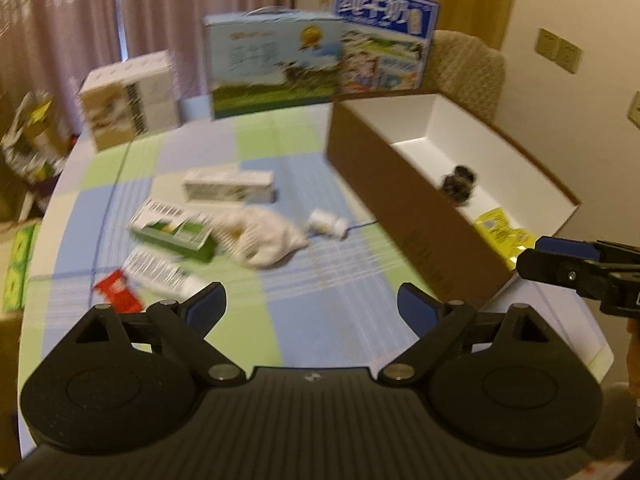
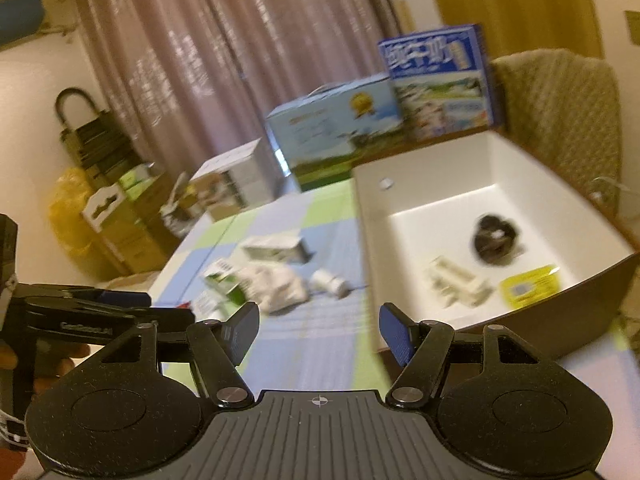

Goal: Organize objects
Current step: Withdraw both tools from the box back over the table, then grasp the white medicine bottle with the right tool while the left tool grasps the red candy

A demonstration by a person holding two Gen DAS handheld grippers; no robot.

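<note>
counter (image 1: 304, 312) covered by a checked blue, green and white cloth. open brown box (image 2: 400, 216) with white inside sits on its right part; in it a dark round object (image 2: 495, 243), a white item (image 2: 460, 284) and a yellow packet (image 2: 530, 289), all apart from each other. two printed cartons (image 1: 276, 68) and a white-and-tan carton (image 1: 132, 98) stand along the far edge. loose on the cloth left of the box: white cloth bundle (image 1: 264, 236), long white box (image 1: 229, 186), green-and-white box (image 1: 176, 230) touching the bundle, small white bottle (image 1: 329, 225) on its side, red packet (image 1: 118, 292). left gripper (image 1: 312, 308) jaws spread, nothing between. right gripper (image 2: 319, 330) jaws spread, nothing between, near the box's front corner
</note>
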